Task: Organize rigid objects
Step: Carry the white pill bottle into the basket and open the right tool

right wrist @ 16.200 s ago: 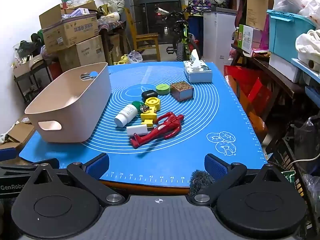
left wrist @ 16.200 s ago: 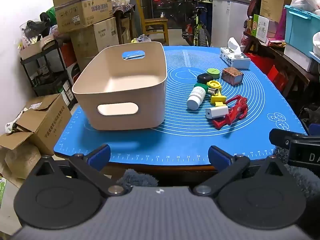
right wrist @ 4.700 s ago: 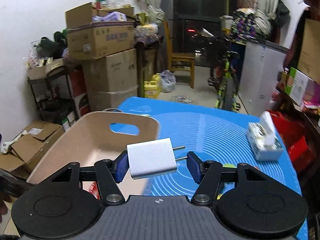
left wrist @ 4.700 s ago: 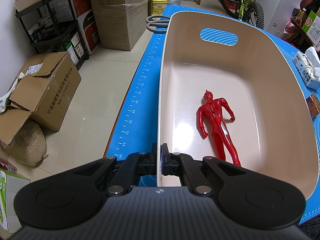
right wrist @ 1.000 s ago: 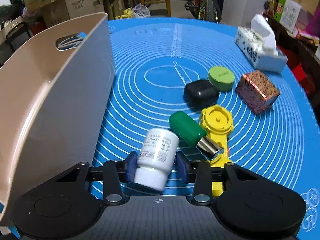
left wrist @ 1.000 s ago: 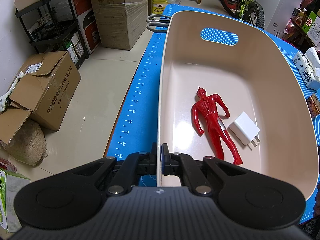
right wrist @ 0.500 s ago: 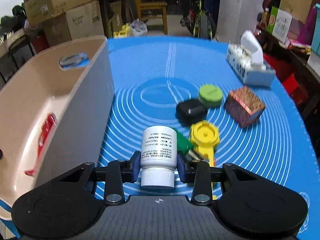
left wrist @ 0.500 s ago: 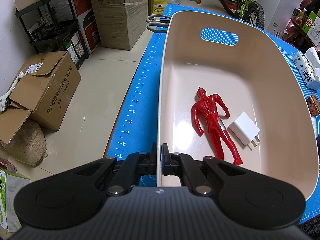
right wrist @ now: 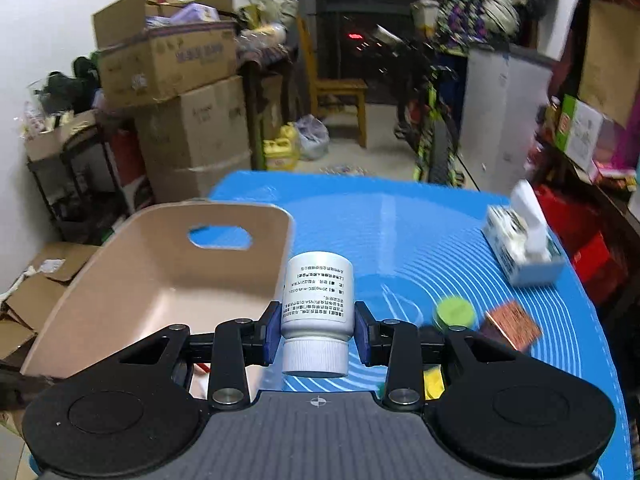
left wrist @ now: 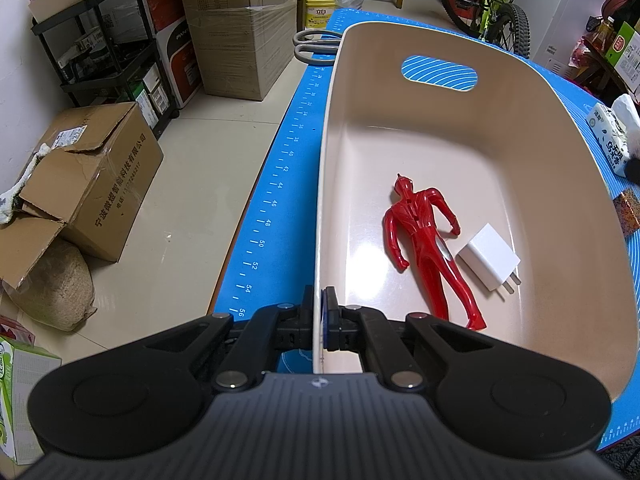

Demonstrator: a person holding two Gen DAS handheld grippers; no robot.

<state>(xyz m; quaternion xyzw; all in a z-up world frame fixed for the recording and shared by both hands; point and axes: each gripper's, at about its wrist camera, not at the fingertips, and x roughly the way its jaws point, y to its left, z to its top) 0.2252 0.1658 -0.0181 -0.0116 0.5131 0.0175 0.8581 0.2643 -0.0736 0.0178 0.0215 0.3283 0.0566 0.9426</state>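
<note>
My left gripper [left wrist: 319, 320] is shut on the near rim of the beige bin [left wrist: 326, 184]. In the bin lie a red toy figure [left wrist: 428, 240] and a white plug adapter [left wrist: 488, 256]. My right gripper [right wrist: 318, 334] is shut on a white pill bottle [right wrist: 318, 300], cap toward the camera, held in the air over the blue mat [right wrist: 420, 232] just right of the bin [right wrist: 160, 272]. A green round lid [right wrist: 454, 312] and a brown patterned box [right wrist: 512, 330] lie on the mat beyond.
A tissue box [right wrist: 520, 248] stands at the mat's right edge. Grey scissors [left wrist: 312, 46] lie past the bin's far left corner. Cardboard boxes [left wrist: 88, 184], a black shelf rack and a sack stand on the floor to the left. A bicycle is behind the table.
My right gripper has lifted the white pill bottle off the mat and raised it beside the bin. The left gripper and the bin's contents have not moved.
</note>
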